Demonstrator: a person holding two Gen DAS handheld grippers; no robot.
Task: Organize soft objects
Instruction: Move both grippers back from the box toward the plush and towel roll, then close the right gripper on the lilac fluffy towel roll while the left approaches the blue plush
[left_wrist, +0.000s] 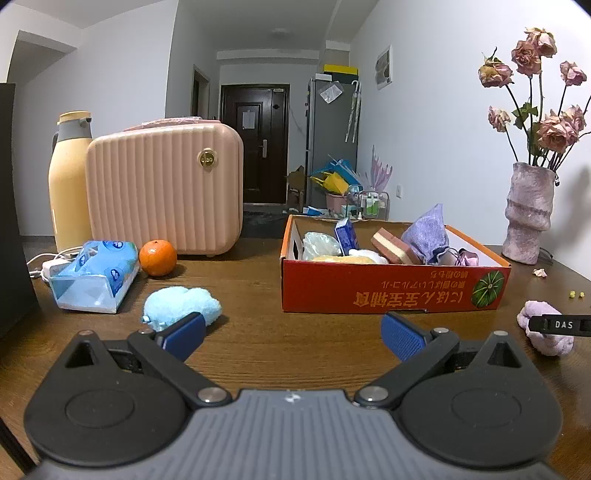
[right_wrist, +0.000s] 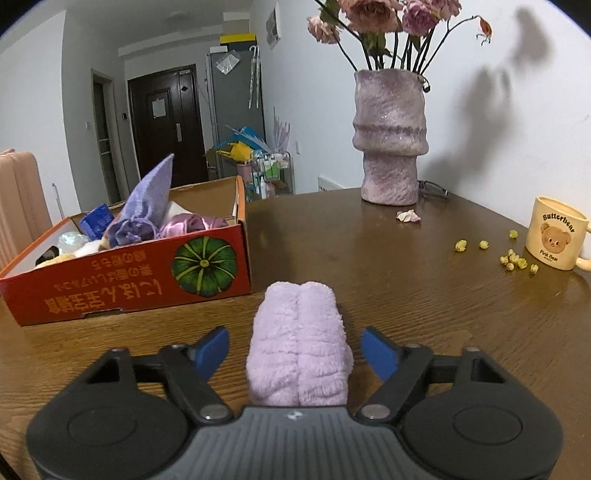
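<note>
Right wrist | 1 lilac plush (right_wrist: 299, 354) | 1 box (right_wrist: 129, 284) | 1 mug (right_wrist: 557, 232)

A lilac plush roll (right_wrist: 299, 350), ribbed and fluffy, lies on the brown table near its front edge, just beside the red cardboard box (right_wrist: 129, 284) (pumpkin picture on its wall). The box holds a purple cloth (right_wrist: 153, 195) standing in a peak, among other soft pieces. A light blue plush (left_wrist: 181, 304) lies toward the table's left side.

Left gripper (left_wrist: 293, 334), right gripper (right_wrist: 295, 349): black linkage arms, blue ribbed pads, silver pivot screws, grey ribbed housing
</note>
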